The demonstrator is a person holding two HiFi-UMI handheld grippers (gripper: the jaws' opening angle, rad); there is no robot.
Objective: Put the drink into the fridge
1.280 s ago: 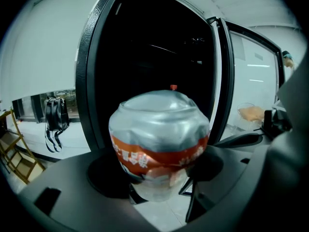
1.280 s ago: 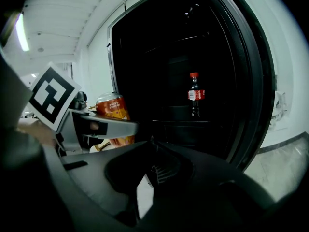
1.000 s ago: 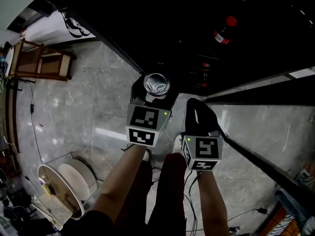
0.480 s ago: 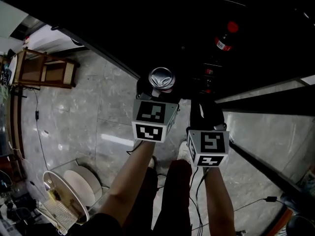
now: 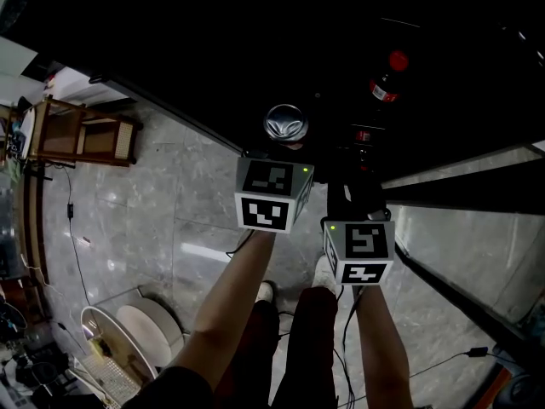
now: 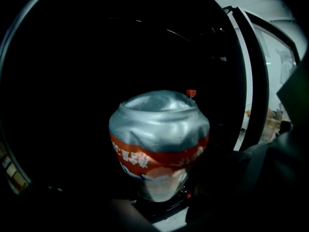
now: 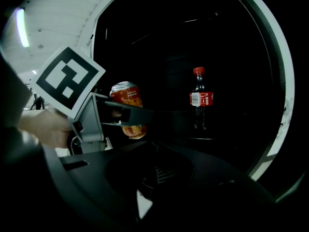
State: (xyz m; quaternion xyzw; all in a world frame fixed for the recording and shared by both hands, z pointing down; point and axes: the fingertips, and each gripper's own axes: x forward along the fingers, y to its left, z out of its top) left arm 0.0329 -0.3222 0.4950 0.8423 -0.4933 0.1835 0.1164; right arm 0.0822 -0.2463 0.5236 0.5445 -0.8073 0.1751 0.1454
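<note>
Between jaws of the left gripper — the can; clamped.

Left gripper with can moves forward, off floor edge into dark fridge opening. Right gripper advances too, trailing just behind.

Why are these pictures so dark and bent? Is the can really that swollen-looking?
Head view: fridge interior nearly black, the pale floor carries a glare streak. Left gripper view: the wide lens seems to bulge the close can, edges vignetted. Right gripper view: bottle sharp but dim, foreground lost in shadow.
</note>
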